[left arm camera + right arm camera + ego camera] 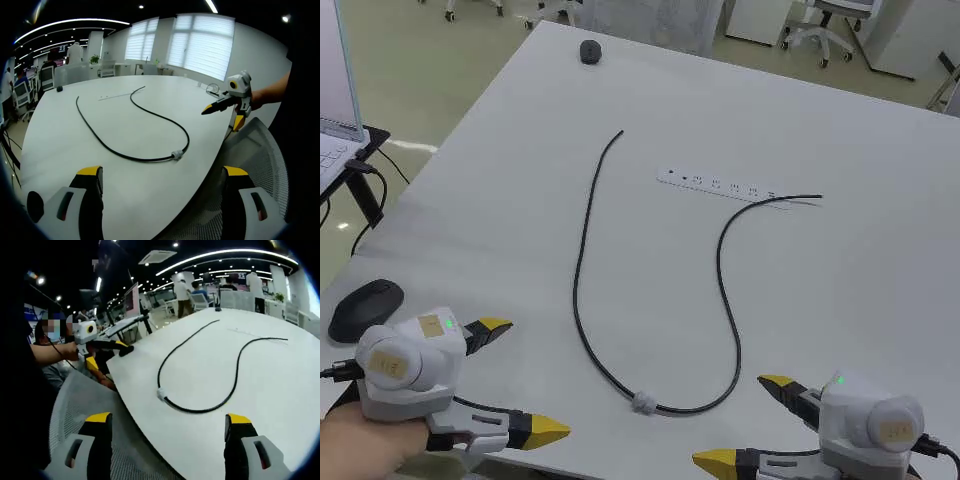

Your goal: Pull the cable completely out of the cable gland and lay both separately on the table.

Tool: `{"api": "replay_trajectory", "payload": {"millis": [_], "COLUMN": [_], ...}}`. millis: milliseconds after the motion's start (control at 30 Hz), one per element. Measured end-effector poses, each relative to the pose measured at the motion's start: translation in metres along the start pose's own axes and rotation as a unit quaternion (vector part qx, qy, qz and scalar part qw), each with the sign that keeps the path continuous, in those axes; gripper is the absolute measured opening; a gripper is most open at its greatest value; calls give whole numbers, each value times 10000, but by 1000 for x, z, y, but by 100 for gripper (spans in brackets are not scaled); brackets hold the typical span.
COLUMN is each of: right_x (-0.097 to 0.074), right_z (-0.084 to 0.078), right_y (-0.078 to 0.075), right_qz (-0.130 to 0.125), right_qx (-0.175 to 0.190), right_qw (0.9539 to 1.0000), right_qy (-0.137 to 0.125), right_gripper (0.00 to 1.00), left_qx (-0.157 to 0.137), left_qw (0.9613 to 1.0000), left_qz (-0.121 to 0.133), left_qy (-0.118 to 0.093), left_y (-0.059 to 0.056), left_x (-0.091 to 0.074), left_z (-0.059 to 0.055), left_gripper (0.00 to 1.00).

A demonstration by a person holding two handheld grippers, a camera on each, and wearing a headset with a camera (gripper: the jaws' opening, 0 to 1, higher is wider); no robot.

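A long black cable snakes over the white table, threaded through a small grey cable gland near the front edge. The same cable and gland show in the left gripper view, and the cable with its gland in the right gripper view. My left gripper hovers open at the front left, well left of the gland. At the front right my right gripper stands open, a little right of the gland. Neither holds anything.
A white power strip lies under the cable's far end. A black mouse sits at the left edge, a dark puck at the far edge. A laptop stands off the table's left. People and office chairs fill the room behind.
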State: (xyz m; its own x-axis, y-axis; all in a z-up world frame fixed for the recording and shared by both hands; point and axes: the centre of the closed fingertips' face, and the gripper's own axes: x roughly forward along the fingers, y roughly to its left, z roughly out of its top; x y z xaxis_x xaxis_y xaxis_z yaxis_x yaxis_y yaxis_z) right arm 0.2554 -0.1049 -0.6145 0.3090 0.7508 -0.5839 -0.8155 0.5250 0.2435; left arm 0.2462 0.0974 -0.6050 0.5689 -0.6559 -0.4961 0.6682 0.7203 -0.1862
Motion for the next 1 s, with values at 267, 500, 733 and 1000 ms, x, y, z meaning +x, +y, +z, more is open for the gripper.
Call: {"api": "replay_trajectory", "payload": {"millis": [267,500,733,1000], "right_x": [-2,-7,-10,-2], "right_z": [-4,-3,-3,4], "right_y": [-2,-1,-1,0], "right_qz": [2,-16,-20,96], "right_qx": [29,81,80,-105], "right_qw": [10000,10000,10000,9999], "right_qy": [42,-11,-46,12], "right_gripper": [96,97,98,98], "left_qx": [95,114,62,29], "left_qw": [9999,9999,10000,9999], "left_qz": [27,33,52,116], "left_qy": [66,51,-12,-45], "left_y": [1,-2,-3,-3], "left_x": [-2,-2,-4,-6], "left_z": [0,0,4,6], "left_gripper": [98,98,98,99]}}
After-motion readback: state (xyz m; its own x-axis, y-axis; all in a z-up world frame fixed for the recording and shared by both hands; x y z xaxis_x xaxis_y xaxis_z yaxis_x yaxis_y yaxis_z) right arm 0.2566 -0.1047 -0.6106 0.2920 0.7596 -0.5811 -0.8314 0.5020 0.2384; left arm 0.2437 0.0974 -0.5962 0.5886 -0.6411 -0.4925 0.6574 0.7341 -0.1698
